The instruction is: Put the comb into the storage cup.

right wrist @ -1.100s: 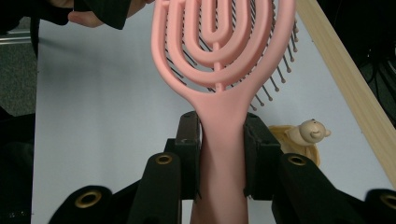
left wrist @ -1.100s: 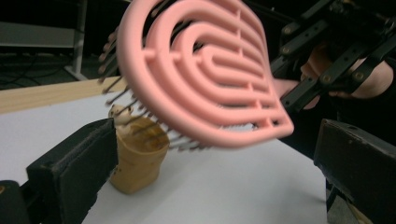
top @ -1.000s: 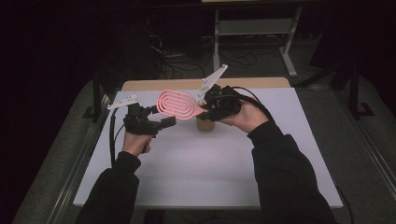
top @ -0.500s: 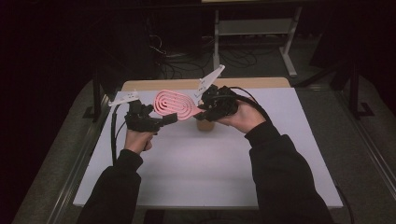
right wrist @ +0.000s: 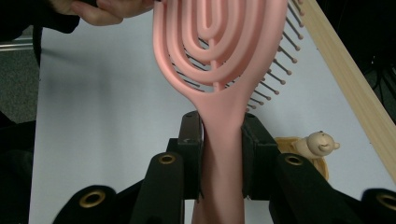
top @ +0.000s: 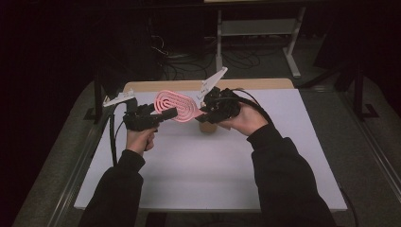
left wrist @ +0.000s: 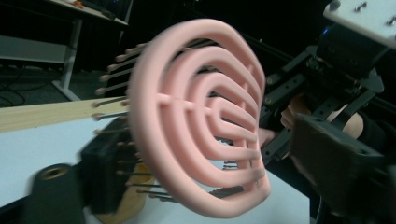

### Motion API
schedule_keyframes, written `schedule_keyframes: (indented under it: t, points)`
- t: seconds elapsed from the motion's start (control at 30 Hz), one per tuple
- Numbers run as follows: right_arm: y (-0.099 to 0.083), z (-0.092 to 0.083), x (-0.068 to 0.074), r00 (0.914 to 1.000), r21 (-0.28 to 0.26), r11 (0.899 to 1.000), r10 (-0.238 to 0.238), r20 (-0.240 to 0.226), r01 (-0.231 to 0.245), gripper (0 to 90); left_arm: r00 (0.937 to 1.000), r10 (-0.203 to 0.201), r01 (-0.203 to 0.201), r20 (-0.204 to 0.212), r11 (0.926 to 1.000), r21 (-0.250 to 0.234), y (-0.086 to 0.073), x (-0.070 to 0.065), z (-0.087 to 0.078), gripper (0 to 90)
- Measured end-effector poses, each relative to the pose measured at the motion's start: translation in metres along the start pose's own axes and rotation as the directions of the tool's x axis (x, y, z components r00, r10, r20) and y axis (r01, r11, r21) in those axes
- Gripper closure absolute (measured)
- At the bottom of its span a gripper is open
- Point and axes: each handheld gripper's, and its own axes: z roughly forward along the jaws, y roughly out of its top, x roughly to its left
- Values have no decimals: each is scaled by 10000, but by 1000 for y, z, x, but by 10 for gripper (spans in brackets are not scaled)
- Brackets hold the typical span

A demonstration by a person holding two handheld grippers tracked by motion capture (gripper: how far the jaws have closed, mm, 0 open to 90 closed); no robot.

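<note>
1. We see a white table (top: 198,175) with a pale wooden strip (top: 208,85) along its far edge; the room around it is dark, with cables on the floor and a light metal frame (top: 255,28) behind.
2. The pink hairbrush (top: 177,105) hangs in the air above the table's far half, between the two grippers.
3. The right gripper (right wrist: 219,154) is clamped tight on the brush handle, pads pressing both sides.
4. The left gripper (top: 163,115) has its jaws on either side of the brush head; they have just been closing on it. We cannot tell whether the pads press it yet.
5. Against the earlier pictures, the brush and both hands sit in much the same place.
6. The brush is smooth matte plastic, an oval of nested open loops, with thin dark bristles (right wrist: 275,70) tipped in small balls.
7. A small wooden figure with a bear-like face (right wrist: 317,142) stands on the table under the right hand.
</note>
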Motion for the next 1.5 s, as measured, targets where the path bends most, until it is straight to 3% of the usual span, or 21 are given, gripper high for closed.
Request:
schedule_keyframes:
  t: [0.07, 0.27, 0.37, 0.57, 0.67, 0.93, 1.13, 1.33, 1.5]
  points:
    - [0, 1, 0, 10000, 64, 10000, -20, -33, 20, 732, 10000, 22, -23, -31, 9998, -177, 1, 0, -1, 322]
    - [-3, 6, -1, 9996, 141, 9999, 71, -273, -67, 733, 9977, -66, 93, 682, 9991, -402, 2, 0, -4, 483]
    - [-6, 7, -3, 9993, 123, 9997, 199, -312, -196, 716, 9928, -177, 239, 1187, 9984, -509, 3, 0, -6, 555]
    - [-9, 9, -4, 9988, 49, 9995, 315, -379, -313, 708, 9857, -150, 264, 1677, 9975, -662, 6, -5, -2, 616]
    - [-11, 10, -5, 9986, 54, 9992, 397, -339, -396, 705, 9841, -159, 228, 1771, 9991, -371, 9, -7, 2, 625]
    - [-19, 11, -8, 9975, -193, 9973, 711, -11, -711, 671, 9885, 635, -619, 1372, 9980, -162, 16, -21, 10, 633]
    - [-25, 8, -10, 9954, -394, 9947, 954, 72, -950, 564, 9886, 1092, -1116, 1040, 9936, 176, 18, -26, 16, 634]
    - [-36, 9, -16, 9878, -347, 9872, 1558, 82, -1554, 384, 9882, 1198, -1215, 955, 9925, 121, 23, -27, 17, 634]
    - [-48, 10, -21, 9746, -347, 9747, 2218, 315, -2207, 215, 9874, 1317, -1326, 876, 9912, 38, 30, -28, 16, 634]
